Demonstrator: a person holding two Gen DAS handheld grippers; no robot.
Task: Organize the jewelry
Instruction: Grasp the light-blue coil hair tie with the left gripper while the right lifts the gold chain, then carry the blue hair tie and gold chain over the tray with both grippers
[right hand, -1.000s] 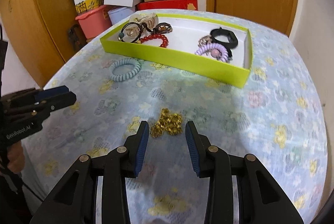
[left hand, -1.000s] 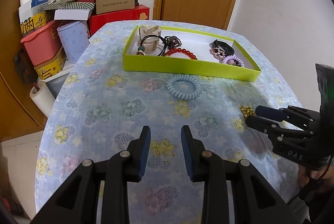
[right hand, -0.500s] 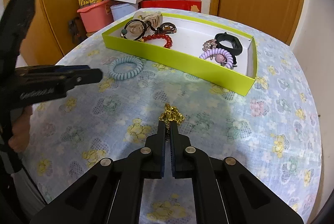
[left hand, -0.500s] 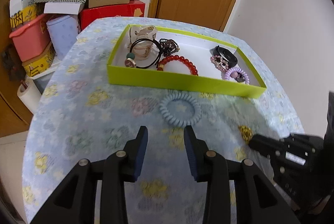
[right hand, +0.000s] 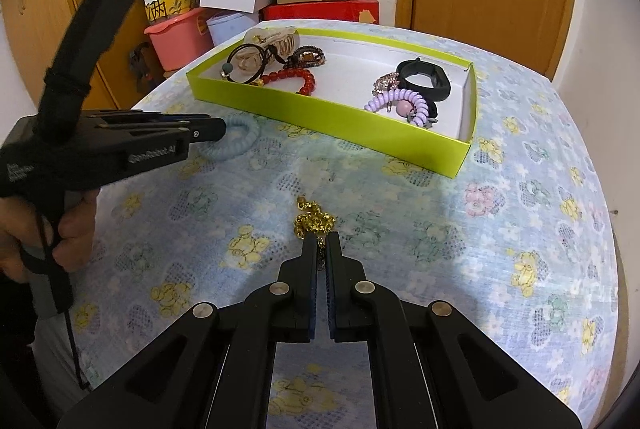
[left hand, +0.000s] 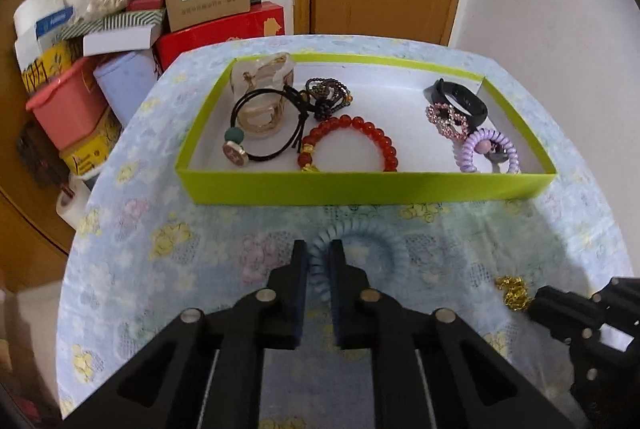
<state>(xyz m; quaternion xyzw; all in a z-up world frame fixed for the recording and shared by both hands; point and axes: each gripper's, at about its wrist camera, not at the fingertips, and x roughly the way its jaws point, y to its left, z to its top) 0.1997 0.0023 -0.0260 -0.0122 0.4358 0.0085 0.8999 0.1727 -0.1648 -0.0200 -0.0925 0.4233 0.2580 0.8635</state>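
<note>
A: What is changing?
B: The left claw (left hand: 319,261) is now clamping the ribbed blue coil hair tie (left hand: 362,235), having just closed; the right claw (right hand: 320,249) is pinching the knobbly gold chain (right hand: 312,219).
A: And the tray?
B: The green tray (left hand: 360,189) is sitting just ahead; both pieces are probably still resting on the desk (right hand: 520,229).

Left gripper (left hand: 319,259) and right gripper (right hand: 321,249) both clamped, angled downward

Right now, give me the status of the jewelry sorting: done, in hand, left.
Done: several pieces, including the red bead bracelet and the purple coil tie, lie in the green tray. In hand: the left claw is shut on the blue coil tie; the right claw is shut on the gold chain. Left: lifting both into the tray.
</note>
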